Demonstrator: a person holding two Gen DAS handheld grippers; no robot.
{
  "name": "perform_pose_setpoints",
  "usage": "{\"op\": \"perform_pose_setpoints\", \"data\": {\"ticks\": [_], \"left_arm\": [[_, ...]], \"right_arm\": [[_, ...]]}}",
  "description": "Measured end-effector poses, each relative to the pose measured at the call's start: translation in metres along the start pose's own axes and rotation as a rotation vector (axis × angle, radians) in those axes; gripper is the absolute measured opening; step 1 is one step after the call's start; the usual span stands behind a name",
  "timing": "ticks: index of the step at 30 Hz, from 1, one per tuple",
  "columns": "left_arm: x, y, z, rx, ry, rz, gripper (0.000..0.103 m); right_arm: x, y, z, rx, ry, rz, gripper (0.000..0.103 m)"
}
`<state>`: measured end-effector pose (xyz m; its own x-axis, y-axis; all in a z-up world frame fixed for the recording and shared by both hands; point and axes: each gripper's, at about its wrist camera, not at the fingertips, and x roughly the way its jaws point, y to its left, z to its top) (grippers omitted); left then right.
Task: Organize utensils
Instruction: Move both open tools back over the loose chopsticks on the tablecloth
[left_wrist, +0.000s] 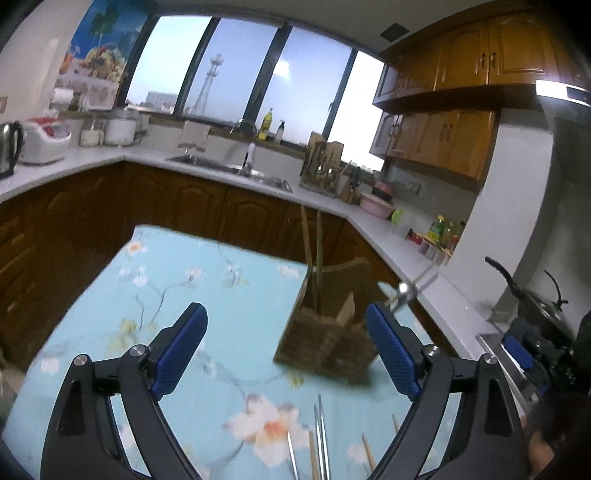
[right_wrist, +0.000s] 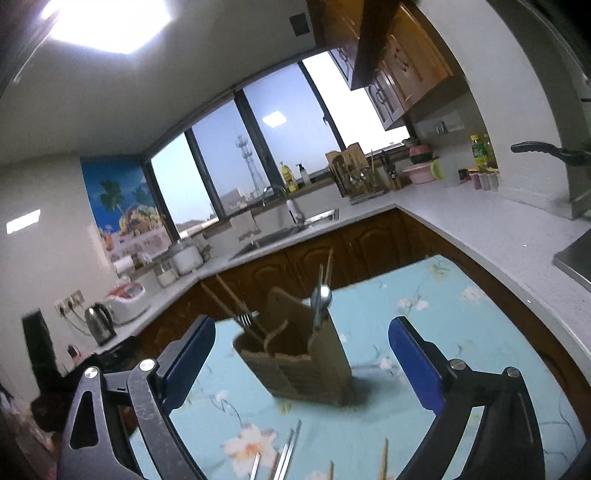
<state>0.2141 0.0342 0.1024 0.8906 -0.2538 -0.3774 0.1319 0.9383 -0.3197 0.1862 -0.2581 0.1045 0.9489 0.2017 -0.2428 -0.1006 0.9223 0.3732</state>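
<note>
utensil holder (left_wrist: 327, 332) stands near the table's (left_wrist: 207, 266) far edge, both grippers (left_wrist: 286, 350) (right_wrist: 301, 363) spread wide, holding nothing.

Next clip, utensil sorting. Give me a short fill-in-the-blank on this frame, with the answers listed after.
1. Both the left gripper and the right gripper have their jaws ____.
2. The wooden holder stands on a floral ____ tablecloth.
3. In the right wrist view, the holder's left compartment holds chopsticks and a metal ____.
4. More utensils lie ____ on the cloth, near the grippers.

Answers: open; blue; fork; flat
</note>
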Motion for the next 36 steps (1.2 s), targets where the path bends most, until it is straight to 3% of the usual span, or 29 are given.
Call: {"op": "perform_pose_setpoints", "data": {"ticks": [9, 14, 32, 33, 36], "left_arm": [[-0.023, 0.024, -0.057, -0.076, 0.098, 0.017, 0.090], [-0.025, 0.028, -0.078, -0.070, 0.149, 0.036, 0.090], [0.003, 0.023, -0.104, -0.020, 0.309, 0.058, 0.089], [0.008, 0.020, -0.106, -0.007, 0.327, 0.058, 0.084], [0.021, 0.014, -0.111, 0.018, 0.382, 0.039, 0.074]], "right_arm": [[-0.023, -0.005, -0.044, -0.032, 0.062, -0.042, 0.096], [-0.025, -0.010, -0.067, -0.038, 0.119, -0.057, 0.096], [-0.005, -0.022, -0.094, -0.021, 0.238, -0.088, 0.095], [-0.001, -0.022, -0.095, -0.019, 0.250, -0.082, 0.094], [0.015, -0.020, -0.097, -0.017, 0.303, -0.064, 0.071]]}}
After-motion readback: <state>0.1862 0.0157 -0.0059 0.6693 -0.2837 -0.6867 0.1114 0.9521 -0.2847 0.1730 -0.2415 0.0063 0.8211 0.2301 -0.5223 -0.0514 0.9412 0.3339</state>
